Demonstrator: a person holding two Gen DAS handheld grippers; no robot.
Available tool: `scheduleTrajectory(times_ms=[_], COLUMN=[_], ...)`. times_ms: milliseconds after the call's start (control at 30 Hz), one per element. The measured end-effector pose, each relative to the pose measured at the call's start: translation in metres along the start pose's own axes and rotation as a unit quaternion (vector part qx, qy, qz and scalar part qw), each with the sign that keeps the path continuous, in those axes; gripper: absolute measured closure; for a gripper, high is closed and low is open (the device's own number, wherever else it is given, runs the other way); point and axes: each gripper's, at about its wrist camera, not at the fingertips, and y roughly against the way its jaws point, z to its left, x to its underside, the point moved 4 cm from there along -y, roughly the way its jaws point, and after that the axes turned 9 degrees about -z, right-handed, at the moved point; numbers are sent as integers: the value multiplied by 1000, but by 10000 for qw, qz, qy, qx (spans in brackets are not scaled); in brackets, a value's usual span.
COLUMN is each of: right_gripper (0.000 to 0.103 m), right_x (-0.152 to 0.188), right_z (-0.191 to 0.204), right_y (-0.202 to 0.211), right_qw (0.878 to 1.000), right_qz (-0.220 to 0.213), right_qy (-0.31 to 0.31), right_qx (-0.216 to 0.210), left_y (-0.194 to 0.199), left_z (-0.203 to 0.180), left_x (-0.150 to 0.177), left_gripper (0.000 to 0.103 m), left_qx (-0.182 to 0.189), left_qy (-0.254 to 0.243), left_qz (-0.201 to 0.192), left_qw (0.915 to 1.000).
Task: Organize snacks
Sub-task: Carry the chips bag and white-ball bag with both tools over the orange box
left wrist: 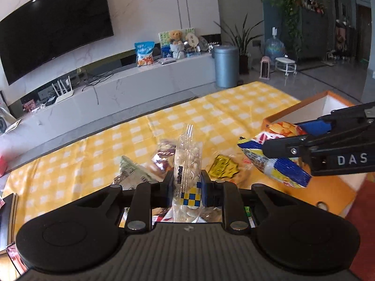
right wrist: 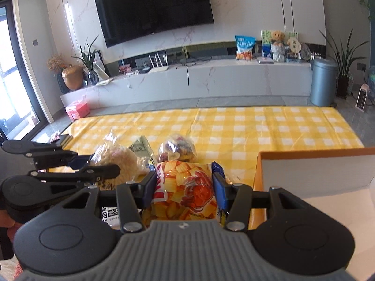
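Left gripper (left wrist: 187, 185) angled downward, fingers clamped on a clear snack bag (left wrist: 187, 161) that stands upright between them, lifted off the yellow checked bench (left wrist: 234, 107). Right gripper (right wrist: 186, 187) also tilted down, fingers closed on a crisp packet (right wrist: 185, 187), held up near the orange-rimmed box (right wrist: 314, 171). Below lie a purple-mix bag (right wrist: 177, 149), a green packet (left wrist: 131, 168) and a yellow packet (left wrist: 222, 169).

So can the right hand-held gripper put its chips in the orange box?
Probably yes. The right hand-held gripper is shut on the chip bag, and the orange box sits just beside it, open on top, with nothing visible between them.
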Motion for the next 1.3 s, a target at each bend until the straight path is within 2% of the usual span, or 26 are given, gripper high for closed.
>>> scheduleTrajectory(times_ms=[67,267,433,600,767,867,967,1167,1300], right_gripper=[53,53,53,53,53,53,53,53,53], right_x=[-6,-20,-22,-19,-11,-4,4,18,28], right_z=[-3,-23,-52,-79,-110,-127,-141,-163,-175], right_y=[13,50,74,90,97,99,96,81,67], right_qw=[9999,9983,9961,9925,9881,9847,9830,9806,9802], right_qz=[-117,-348,-353,-305,-217,-139,27,537,996], right_qy=[52,151,70,36,-110,-173,-268,-286,-266], right_qx=[59,436,809,1182,1517,1727,1815,1865,1692], left_y=[7,18,19,8,-14,-29,-47,-76,-93], left_z=[-7,-26,-53,-85,-125,-144,-155,-171,-181], left_x=[-9,-32,-47,-59,-65,-64,-60,-50,-40], left_gripper=[78,78,78,78,78,78,78,78,78], left_qx=[102,831,1189,1591,1910,2200,2321,2604,2633], left_qy=[-10,414,283,153,-266,-330,-479,-649,-980], left_qz=[-106,-320,-455,-431,-221,-8,282,898,1270], left_qw=[9999,9952,9915,9862,9810,9749,9711,9591,9513])
